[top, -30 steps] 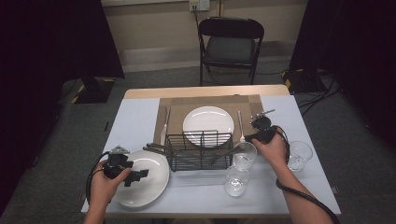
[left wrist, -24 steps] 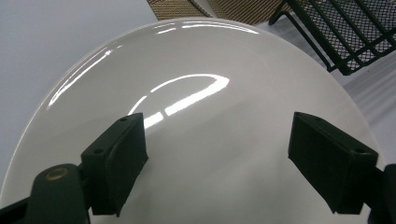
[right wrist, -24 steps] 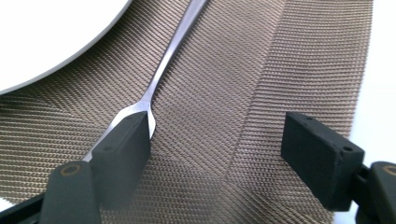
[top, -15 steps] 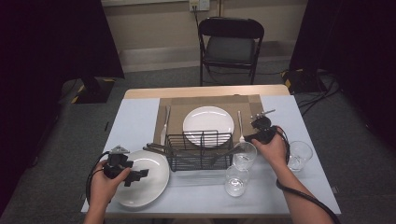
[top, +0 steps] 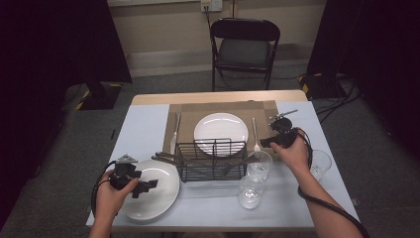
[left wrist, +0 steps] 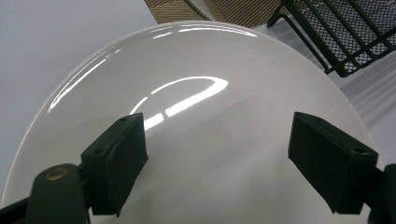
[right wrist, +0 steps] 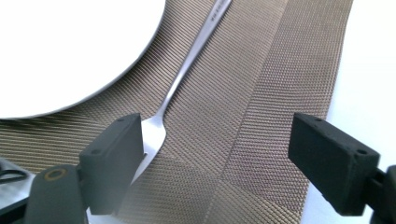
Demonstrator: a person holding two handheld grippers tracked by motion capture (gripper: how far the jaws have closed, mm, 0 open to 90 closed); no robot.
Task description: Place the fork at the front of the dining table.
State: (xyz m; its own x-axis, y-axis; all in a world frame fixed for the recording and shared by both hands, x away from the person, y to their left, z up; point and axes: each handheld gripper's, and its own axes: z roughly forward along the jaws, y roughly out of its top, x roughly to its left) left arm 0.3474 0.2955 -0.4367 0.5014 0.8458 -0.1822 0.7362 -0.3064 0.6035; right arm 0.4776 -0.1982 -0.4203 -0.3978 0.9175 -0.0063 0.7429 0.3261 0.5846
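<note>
Left gripper (top: 143,185) poised over the near white plate (top: 163,198), jaws wide apart and empty — plate not yet lifted toward the placemat (top: 185,121). Wire rack (top: 212,159) with what looks like cutlery left to unload. Right gripper (top: 270,141) likewise spread, holding nothing, just above the laid fork (right wrist: 187,74) — apparently already placed.

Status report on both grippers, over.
Left gripper open over near plate. Right gripper open above fork on placemat. Nothing blocking.
</note>
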